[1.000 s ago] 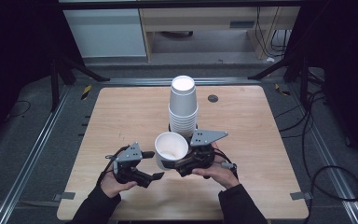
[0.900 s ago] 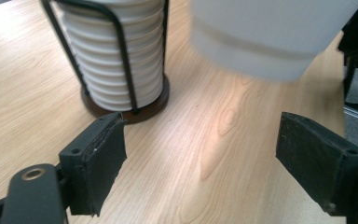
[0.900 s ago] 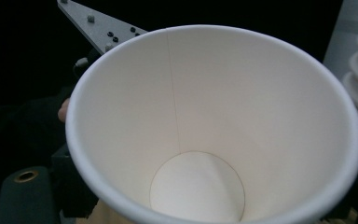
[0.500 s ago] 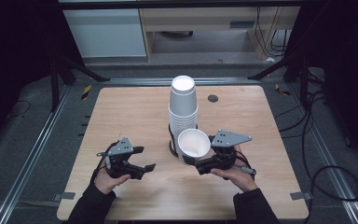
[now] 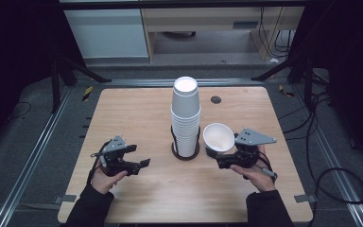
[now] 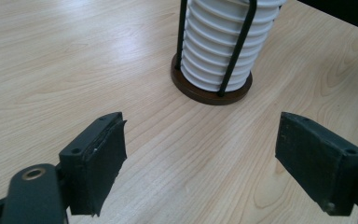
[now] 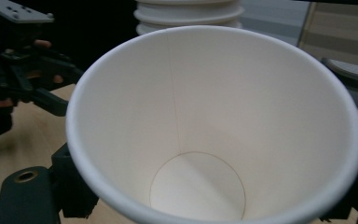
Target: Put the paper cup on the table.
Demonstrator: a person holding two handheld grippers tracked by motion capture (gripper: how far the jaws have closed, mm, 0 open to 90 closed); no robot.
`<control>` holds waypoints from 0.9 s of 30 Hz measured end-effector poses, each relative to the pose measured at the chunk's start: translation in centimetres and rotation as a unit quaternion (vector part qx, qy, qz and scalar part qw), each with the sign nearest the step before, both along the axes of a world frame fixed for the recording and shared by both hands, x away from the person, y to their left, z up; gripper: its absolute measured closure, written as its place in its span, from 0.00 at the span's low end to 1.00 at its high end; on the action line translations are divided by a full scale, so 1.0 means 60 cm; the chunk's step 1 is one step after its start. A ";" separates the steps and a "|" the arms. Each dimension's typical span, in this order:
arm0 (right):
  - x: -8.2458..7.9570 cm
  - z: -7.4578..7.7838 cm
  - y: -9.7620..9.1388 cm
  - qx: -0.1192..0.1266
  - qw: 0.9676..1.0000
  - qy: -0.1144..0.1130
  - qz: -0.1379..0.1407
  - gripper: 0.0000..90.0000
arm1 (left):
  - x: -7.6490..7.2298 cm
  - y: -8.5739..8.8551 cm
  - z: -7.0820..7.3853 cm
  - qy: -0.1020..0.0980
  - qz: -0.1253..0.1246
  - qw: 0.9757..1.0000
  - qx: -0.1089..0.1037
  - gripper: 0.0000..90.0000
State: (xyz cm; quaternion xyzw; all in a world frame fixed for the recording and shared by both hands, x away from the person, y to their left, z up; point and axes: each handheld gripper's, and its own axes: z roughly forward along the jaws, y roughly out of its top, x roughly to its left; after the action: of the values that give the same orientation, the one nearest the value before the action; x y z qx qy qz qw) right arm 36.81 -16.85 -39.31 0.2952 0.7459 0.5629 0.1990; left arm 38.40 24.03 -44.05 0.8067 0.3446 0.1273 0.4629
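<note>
A tall stack of white paper cups [image 5: 185,116] stands in a black wire holder on a brown base [image 6: 205,93] at the table's middle. To its right, my right gripper [image 5: 217,156] is shut on a single white cup [image 5: 218,136], lifted off the table and tilted. In the right gripper view that cup [image 7: 214,121] is empty, and black jaws flank its lower wall. My left gripper [image 5: 139,156] sits left of the stack near the front, open. Its jaws have just closed a little, and between its pads [image 6: 105,154] there is bare wood. The stack [image 6: 223,42] is ahead of them.
The wooden table [image 5: 137,113] has a dark round grommet hole [image 5: 216,100] behind the stack. Metal rails run along both sides of the table. Cabinets and cables lie beyond the far edge. The left hand and its gripper [image 7: 28,74] appear beyond the held cup.
The right gripper carried the single cup from in front of the stack to its right. The left gripper drew back to the left, away from the cup.
</note>
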 end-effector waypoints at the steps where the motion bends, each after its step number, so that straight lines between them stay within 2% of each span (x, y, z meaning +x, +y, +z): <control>1: 0.003 0.000 -0.006 -0.002 1.000 0.000 -0.010 0.17 | 0.001 0.002 -0.001 0.001 0.004 1.000 0.001 0.17; 4: 0.012 -0.001 -0.021 -0.012 0.999 0.002 -0.048 0.17 | 0.004 0.008 -0.003 0.002 0.015 1.000 0.002 0.18; 5: 0.016 -0.002 -0.028 -0.013 0.998 0.005 -0.068 0.17 | 0.005 0.009 -0.003 0.002 0.018 1.000 0.003 0.18; 10: 0.032 -0.012 -0.049 -0.028 0.992 0.018 -0.123 0.17 | 0.012 0.017 -0.008 0.008 0.032 0.999 0.004 0.18; 14: 0.050 -0.022 -0.065 -0.040 0.985 0.024 -0.164 0.17 | 0.015 0.023 -0.012 0.009 0.043 0.999 0.007 0.18; 18: 0.069 -0.025 -0.083 -0.053 0.977 0.020 -0.204 0.17 | 0.019 0.031 -0.011 0.009 0.056 0.998 0.002 0.18; 21: 0.083 -0.033 -0.094 -0.062 0.973 0.022 -0.223 0.17 | 0.021 0.037 -0.012 0.008 0.067 0.998 0.003 0.18; 27: 0.105 -0.062 -0.121 -0.075 0.964 0.048 -0.252 0.17 | 0.023 0.049 -0.014 0.002 0.090 0.996 0.002 0.19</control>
State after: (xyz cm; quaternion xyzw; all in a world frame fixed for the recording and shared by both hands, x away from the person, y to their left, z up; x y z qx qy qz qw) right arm 43.09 -24.09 -43.00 0.4841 0.6964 0.4221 0.3201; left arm 39.81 26.94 -44.87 0.7735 0.4165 0.1673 0.4475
